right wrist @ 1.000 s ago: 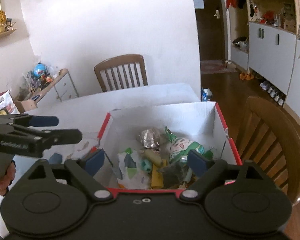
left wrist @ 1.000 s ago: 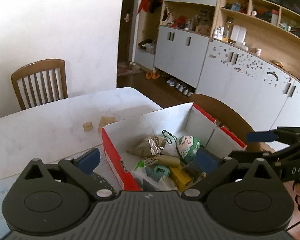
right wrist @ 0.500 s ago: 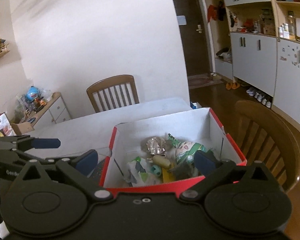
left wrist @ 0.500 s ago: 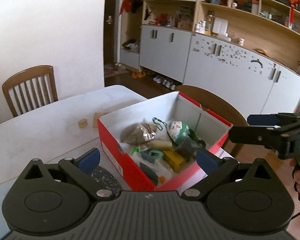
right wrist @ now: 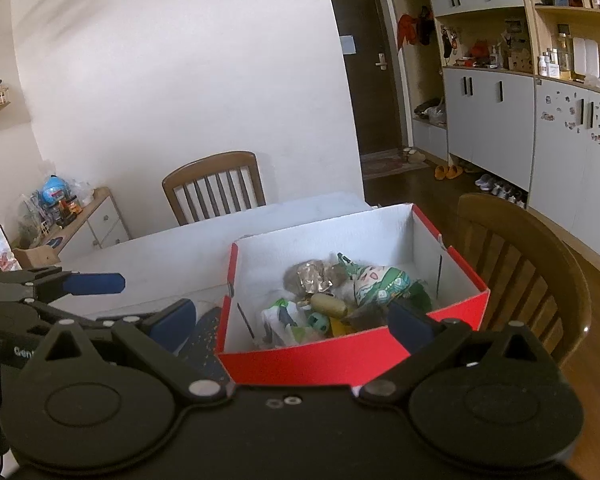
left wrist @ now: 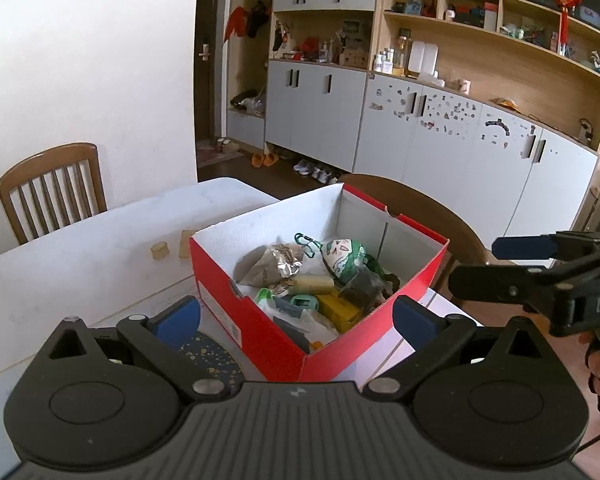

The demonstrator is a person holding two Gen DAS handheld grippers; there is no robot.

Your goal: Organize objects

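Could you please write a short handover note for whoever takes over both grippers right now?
Left gripper: jaws open, empty, held above the near corner of the red box.
Right gripper: jaws open, empty, over the box's near wall.
The box sits on the white table and holds a foil wrapper, a green-and-white pouch, a yellow block and other small items.
Two small wooden pieces lie on the table beyond the box.
Done: nothing gripped at present.
Left: judging by the loose pieces, probably box them.
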